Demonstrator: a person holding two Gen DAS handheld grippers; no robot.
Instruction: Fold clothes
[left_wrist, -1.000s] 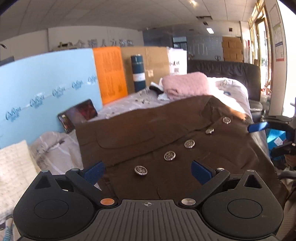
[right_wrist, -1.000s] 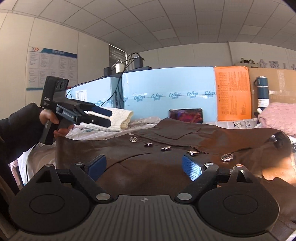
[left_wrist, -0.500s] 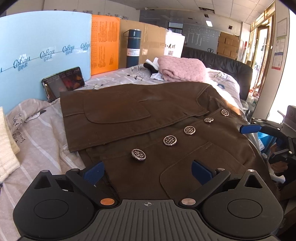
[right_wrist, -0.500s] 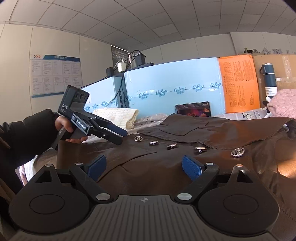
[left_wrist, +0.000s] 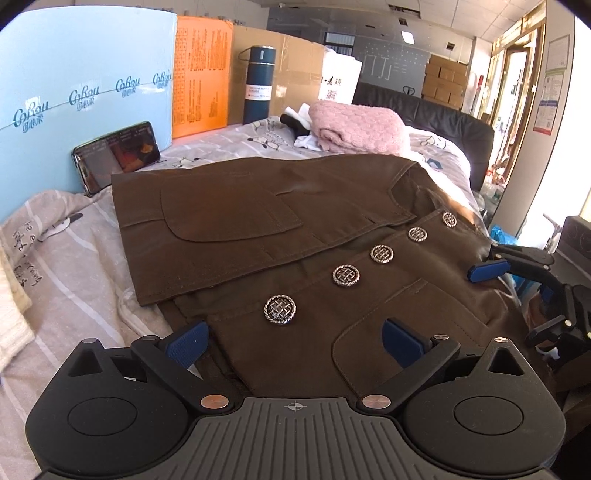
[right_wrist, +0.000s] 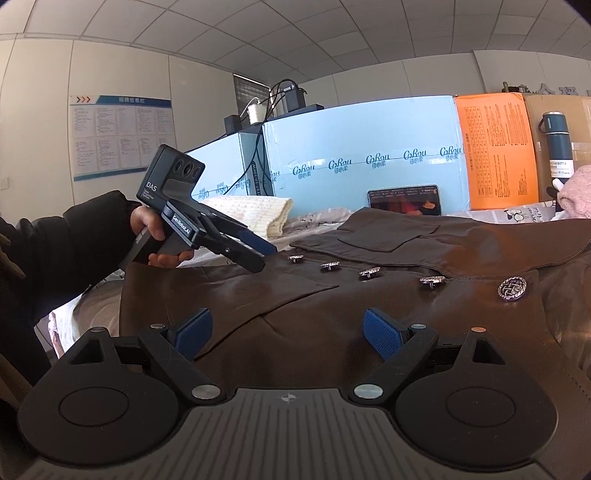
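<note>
A brown jacket (left_wrist: 280, 236) with a row of metal buttons (left_wrist: 279, 309) lies spread flat on a bed, one front panel folded over the other. My left gripper (left_wrist: 293, 338) hovers open just above the jacket's near hem, nothing between its blue pads. In the right wrist view the same jacket (right_wrist: 332, 295) fills the foreground, and my right gripper (right_wrist: 288, 332) is open over its lower side edge. The left gripper (right_wrist: 255, 254) shows there too, held by a hand in a dark sleeve, tilted down toward the jacket's corner. The right gripper (left_wrist: 491, 273) appears at the right edge of the left wrist view.
A grey patterned bedsheet (left_wrist: 74, 266) covers the bed. A phone (left_wrist: 117, 157) leans on blue foam board (left_wrist: 85, 85). A dark blue flask (left_wrist: 258, 85), a folded pink knit (left_wrist: 354, 127) and a cream knit (right_wrist: 247, 214) lie around the jacket. A black sofa (left_wrist: 443, 125) stands behind.
The left gripper has come forward and tipped down over the jacket's hem. The right gripper's view has shifted slightly closer. Both stayed open.
</note>
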